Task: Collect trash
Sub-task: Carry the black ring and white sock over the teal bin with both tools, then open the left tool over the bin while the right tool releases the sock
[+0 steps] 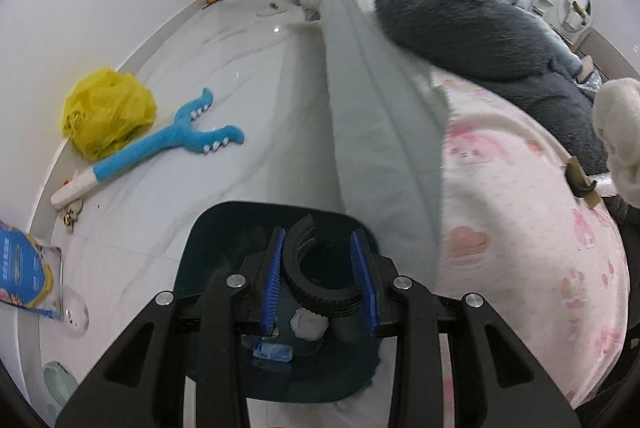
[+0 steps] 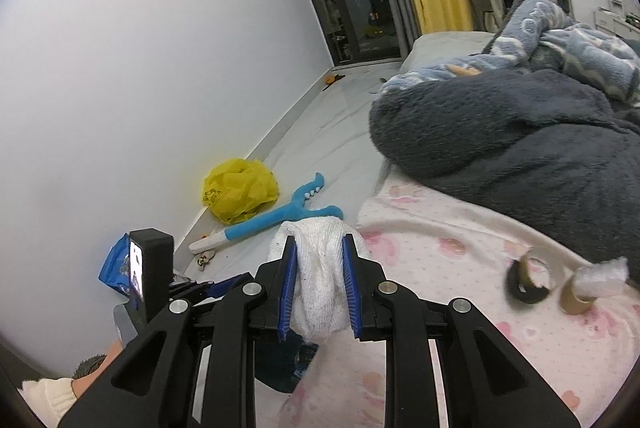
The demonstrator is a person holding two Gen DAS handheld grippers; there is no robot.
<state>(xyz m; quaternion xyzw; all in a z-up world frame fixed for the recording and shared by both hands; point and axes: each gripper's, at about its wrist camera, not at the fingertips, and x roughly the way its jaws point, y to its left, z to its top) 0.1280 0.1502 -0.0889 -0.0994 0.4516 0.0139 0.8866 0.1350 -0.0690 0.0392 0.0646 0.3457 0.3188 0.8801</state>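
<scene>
Left gripper (image 1: 319,278), lower centre of the left wrist view: pads clenched on a black ribbed ring (image 1: 316,270), held over the open mouth of a dark teal bin (image 1: 200,248) containing a white wad (image 1: 308,324) and a blue wrapper (image 1: 272,350). Bare pale floor (image 1: 240,67) runs up-frame between the wall at left and the bed edge (image 1: 372,99) at right. Yellow plastic bag (image 1: 108,109) and blue plush grabber toy (image 1: 160,143) lie by the wall, centre left. Right gripper (image 2: 319,268), lower centre of its view: clamped on a white cloth (image 2: 320,280) above the edge of a pink-patterned sheet (image 2: 440,260)
</scene>
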